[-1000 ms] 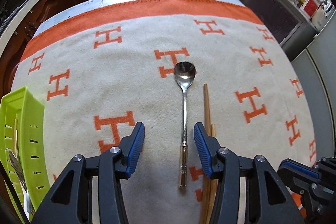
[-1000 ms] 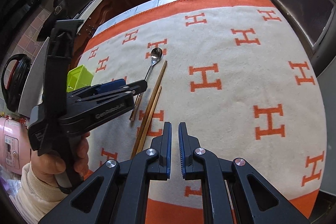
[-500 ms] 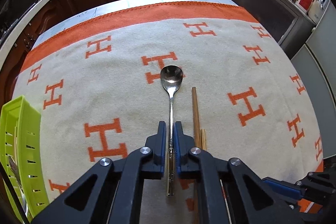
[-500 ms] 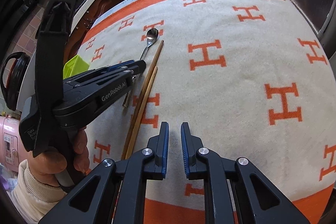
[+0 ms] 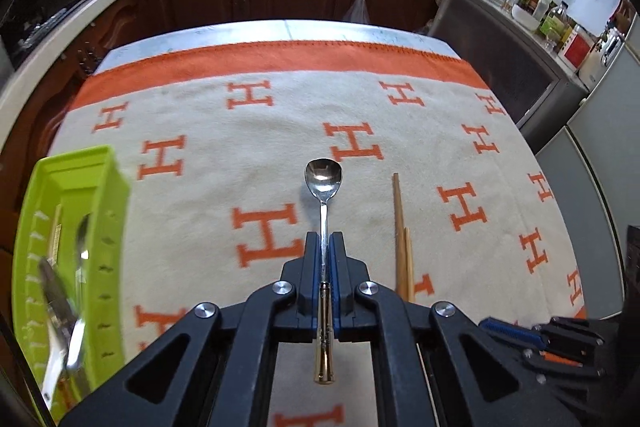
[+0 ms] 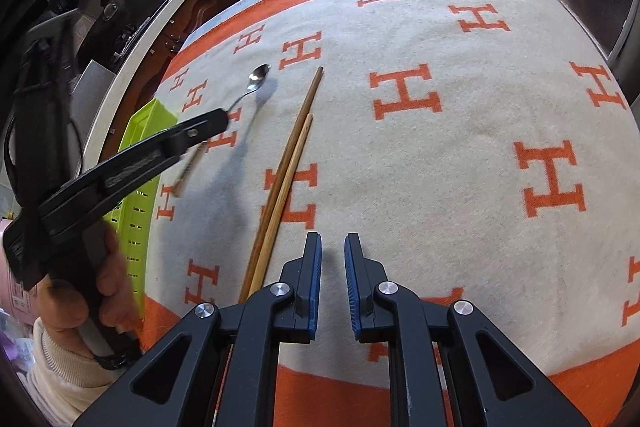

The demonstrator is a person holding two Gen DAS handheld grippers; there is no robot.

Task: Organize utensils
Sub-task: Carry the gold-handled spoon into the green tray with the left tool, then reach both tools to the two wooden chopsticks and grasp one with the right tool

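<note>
The left tool (image 5: 325, 247), clenched on the spoon (image 5: 323, 183) along its handle, has the green tray (image 5: 108, 187) to its left.

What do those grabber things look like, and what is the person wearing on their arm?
Each gripper is black plastic with triangle-shaped holes, round silver bolts and two fingers lined with ribbed blue pads. The left gripper and right gripper look the same. The left one, seen sideways, has a black pistol handle, a dangling strap and white lettering too blurred to read. The sleeve is cream knit.
</note>
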